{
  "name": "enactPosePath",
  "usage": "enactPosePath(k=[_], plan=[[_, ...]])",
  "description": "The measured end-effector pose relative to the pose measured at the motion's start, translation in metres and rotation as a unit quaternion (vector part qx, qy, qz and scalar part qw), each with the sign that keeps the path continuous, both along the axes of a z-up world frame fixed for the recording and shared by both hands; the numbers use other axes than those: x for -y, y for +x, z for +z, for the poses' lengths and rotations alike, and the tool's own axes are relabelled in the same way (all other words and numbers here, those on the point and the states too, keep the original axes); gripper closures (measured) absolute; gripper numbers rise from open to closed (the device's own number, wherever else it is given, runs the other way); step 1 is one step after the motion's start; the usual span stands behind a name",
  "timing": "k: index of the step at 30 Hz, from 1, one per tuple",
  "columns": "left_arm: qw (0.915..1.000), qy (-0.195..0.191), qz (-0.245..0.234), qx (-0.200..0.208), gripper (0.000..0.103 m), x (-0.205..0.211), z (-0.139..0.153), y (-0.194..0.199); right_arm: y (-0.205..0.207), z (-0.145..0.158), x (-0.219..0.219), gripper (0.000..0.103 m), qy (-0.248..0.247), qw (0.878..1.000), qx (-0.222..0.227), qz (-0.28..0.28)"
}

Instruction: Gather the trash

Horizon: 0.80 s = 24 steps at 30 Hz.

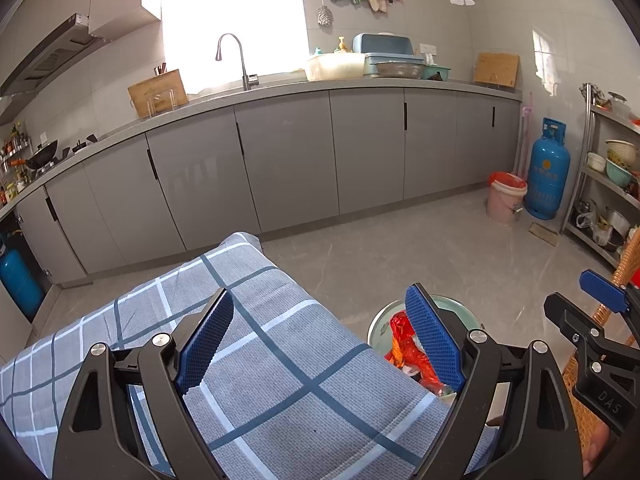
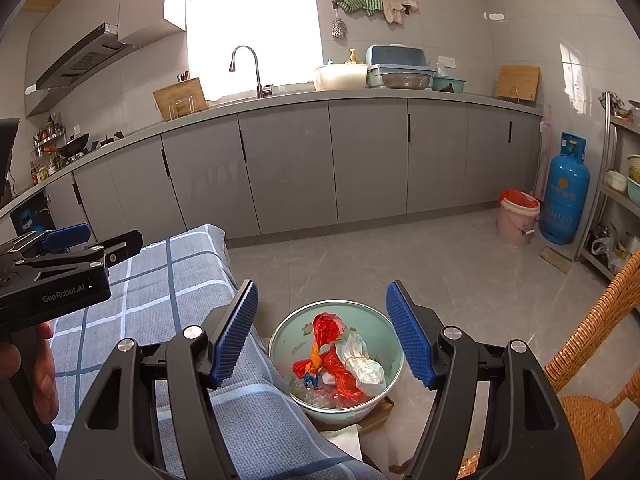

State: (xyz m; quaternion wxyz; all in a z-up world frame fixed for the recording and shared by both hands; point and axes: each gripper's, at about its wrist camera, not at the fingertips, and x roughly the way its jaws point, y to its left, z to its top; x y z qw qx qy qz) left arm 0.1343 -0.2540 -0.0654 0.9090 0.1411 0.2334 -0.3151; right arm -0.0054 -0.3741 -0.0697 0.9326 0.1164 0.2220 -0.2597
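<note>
Holding both grippers w/ nothing between the jaws: left gripper [image 1: 320, 340] spread wide over the blue-checked cloth surface [image 1: 280, 380], right gripper [image 2: 322, 334] approx. half open above the pale green bin [image 2: 396, 344]. Bin sits on the floor just beside the surface edge; inside: red plastic bag [image 2: 332, 360], white crumpled wrapper [image 2: 364, 360]. Wicker chair [image 2: 592, 400] to the right.

Left tongs [image 1: 320, 344] agape, right tongs [image 2: 322, 334] agape, both empty
</note>
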Motion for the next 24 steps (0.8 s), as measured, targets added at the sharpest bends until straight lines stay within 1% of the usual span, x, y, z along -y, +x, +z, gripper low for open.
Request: enactPosePath(k=[1,3,6,8,9,15,18,24], plan=[[1.0,0.0,-0.001,0.0,0.016,0.0001,-0.0001,-0.0003,-0.0003,-0.0001,0.0004,0.036,0.0,1.0,0.001,0.0],[1.0,-0.001,0.0,0.004,0.008,0.0005,0.0,-0.0016,-0.0011,0.0002,0.0008,0.036,0.0,1.0,0.002,-0.001],[1.0,-0.003,-0.002,0.009,0.007,0.0009,0.0004,-0.0041,-0.0028,0.0017,0.001,0.034,-0.002,1.0,0.004,-0.004],[0.9999,-0.003,-0.004,0.009,0.005,0.0015,0.0001,-0.005,-0.0036,0.0027,0.0002,0.028,-0.004,1.0,0.006,-0.005],[0.9999,-0.003,-0.004,0.01,0.005,0.0018,-0.0001,-0.0057,-0.0049,0.0035,-0.0003,0.023,-0.008,1.0,0.009,-0.008],[0.9999,-0.003,-0.008,0.006,0.005,0.0022,-0.0008,-0.0055,-0.007,0.0049,0.0006,0.022,-0.008,1.0,0.014,-0.01],[0.9999,-0.005,-0.01,0.006,0.005,0.0013,0.0,-0.0057,-0.0086,0.0068,-0.0003,0.014,-0.014,1.0,0.019,-0.015],[0.9999,-0.002,-0.011,0.006,0.005,0.0029,-0.0015,-0.0074,-0.0095,0.0072,-0.001,0.013,-0.014,1.0,0.022,-0.015]])
